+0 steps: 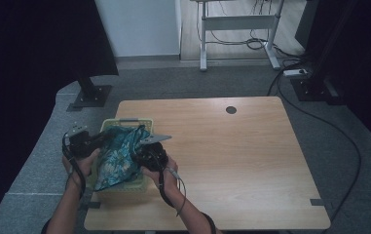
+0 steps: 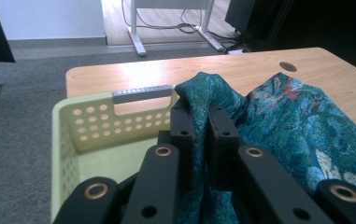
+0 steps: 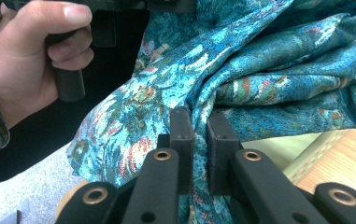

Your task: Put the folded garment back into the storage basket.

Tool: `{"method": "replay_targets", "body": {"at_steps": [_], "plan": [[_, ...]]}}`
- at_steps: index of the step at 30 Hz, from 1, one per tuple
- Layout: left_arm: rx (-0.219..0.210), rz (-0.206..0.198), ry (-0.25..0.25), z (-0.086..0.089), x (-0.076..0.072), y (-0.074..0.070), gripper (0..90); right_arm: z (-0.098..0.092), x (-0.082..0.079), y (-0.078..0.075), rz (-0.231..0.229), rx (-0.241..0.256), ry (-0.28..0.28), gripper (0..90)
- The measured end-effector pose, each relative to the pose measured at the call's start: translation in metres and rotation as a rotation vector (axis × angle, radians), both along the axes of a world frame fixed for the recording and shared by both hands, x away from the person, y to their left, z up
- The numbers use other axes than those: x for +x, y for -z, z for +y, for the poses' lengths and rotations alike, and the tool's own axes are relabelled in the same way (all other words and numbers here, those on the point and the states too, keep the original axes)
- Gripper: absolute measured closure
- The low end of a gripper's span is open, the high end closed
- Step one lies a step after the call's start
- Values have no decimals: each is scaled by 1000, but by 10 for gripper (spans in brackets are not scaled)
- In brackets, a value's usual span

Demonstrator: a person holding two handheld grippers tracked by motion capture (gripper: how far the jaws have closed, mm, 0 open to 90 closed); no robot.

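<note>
A teal patterned cloth [image 1: 116,155] is bunched over a pale green perforated basket [image 1: 109,125] at the table's near left. My left gripper [image 1: 106,138] holds the cloth's left side; in the left gripper view its jaws [image 2: 199,116] are shut on a fold of the cloth [image 2: 283,116], above the basket [image 2: 91,126]. On the right side of the cloth, my right gripper [image 1: 141,152] is shut on another fold [image 3: 199,119]. The right gripper view shows the cloth [image 3: 259,60] hanging over the basket's rim [image 3: 316,144], with the other hand [image 3: 21,65] beyond it.
The wooden table [image 1: 231,161] stretches to the right of the basket, with a round cable hole [image 1: 231,109] near its far edge. Beyond the table are grey carpet, a white desk frame [image 1: 236,29] and cables on the floor.
</note>
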State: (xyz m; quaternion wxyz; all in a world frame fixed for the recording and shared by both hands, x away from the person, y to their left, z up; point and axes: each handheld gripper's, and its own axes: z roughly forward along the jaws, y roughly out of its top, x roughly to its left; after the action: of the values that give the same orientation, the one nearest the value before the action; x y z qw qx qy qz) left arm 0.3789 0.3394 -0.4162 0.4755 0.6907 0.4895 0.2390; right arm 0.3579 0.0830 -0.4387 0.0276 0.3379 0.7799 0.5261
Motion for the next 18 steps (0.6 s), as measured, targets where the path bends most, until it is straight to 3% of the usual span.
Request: {"method": "replay_targets", "body": {"at_steps": [9, 18], "plan": [[-9, -3, 10, -2, 6, 2, 826, 0, 7, 5, 4, -5, 18, 822], [-16, -14, -21, 15, 4, 0, 826, 11, 11, 6, 5, -9, 28, 822]]}}
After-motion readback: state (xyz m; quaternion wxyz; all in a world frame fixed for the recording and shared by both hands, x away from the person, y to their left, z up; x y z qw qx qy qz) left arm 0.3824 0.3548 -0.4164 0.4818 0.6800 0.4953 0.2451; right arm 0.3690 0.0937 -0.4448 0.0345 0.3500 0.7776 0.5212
